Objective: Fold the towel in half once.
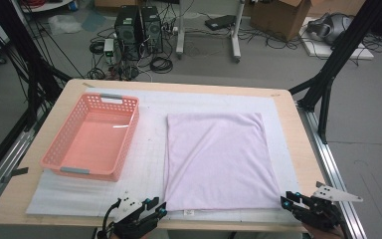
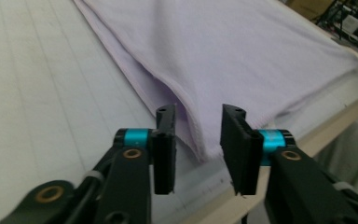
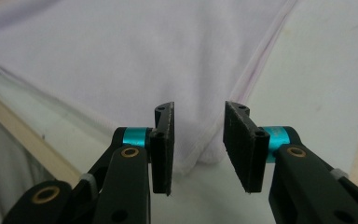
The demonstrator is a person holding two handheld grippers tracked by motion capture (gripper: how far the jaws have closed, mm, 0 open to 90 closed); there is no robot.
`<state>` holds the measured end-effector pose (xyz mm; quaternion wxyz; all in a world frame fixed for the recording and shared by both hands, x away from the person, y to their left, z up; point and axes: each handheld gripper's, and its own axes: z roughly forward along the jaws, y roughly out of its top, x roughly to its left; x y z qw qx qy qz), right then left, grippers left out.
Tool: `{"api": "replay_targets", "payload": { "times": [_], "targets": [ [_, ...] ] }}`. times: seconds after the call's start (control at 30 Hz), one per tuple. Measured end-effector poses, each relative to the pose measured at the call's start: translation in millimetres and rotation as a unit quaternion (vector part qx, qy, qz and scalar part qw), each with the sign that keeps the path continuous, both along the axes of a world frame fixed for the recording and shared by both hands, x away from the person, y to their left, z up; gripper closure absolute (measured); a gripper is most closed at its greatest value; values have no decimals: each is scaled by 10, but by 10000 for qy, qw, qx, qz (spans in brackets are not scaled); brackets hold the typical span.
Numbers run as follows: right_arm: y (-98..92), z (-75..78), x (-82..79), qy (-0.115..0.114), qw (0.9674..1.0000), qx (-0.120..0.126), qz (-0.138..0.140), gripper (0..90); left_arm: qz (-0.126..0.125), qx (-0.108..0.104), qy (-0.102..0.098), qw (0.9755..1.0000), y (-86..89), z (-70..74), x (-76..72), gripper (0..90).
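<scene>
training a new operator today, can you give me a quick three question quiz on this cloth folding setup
1. True or false: the pink basket has items in it.
2. Which part of the folded lilac cloth lies between each gripper's jaws: A) a near corner, B) the far edge, C) the middle?
3. Are the left gripper and the right gripper clamped on the cloth or open?

Key
1. False, it sits empty to the left of the cloth.
2. A.
3. Open: in both gripper views a gap shows between pads and cloth corner.
</scene>
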<state>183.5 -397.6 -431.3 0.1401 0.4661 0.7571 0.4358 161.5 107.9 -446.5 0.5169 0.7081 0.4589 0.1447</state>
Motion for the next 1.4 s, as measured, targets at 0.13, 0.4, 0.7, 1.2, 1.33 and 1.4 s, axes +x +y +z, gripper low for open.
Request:
{"api": "replay_targets", "payload": {
  "times": [0.13, 0.4, 0.7, 1.2, 1.33, 1.4],
  "targets": [
    [-73, 6, 47, -171, 9991, 109, -369, 612, 146, -199, -87, 9997, 60, 20, 130, 544],
    [-66, -99, 256, 77, 9985, 40, -540, 633, 98, -143, -10, 9998, 61, -7, 321, 568],
    [190, -168, 508, 268, 9979, -405, -421, 820, -19, -129, 12, 9999, 84, 6, 625, 569],
    [167, -131, 462, 468, 9964, -468, -533, 860, -255, 69, 617, 9977, 19, -76, 974, 517],
    [103, -106, 335, 610, 9960, -438, -484, 865, -278, 89, 536, 9981, 18, -68, 946, 521],
    [62, -100, 238, 608, 9958, -493, -481, 865, -281, 78, 520, 9982, 16, -69, 945, 522]
  ]
}}
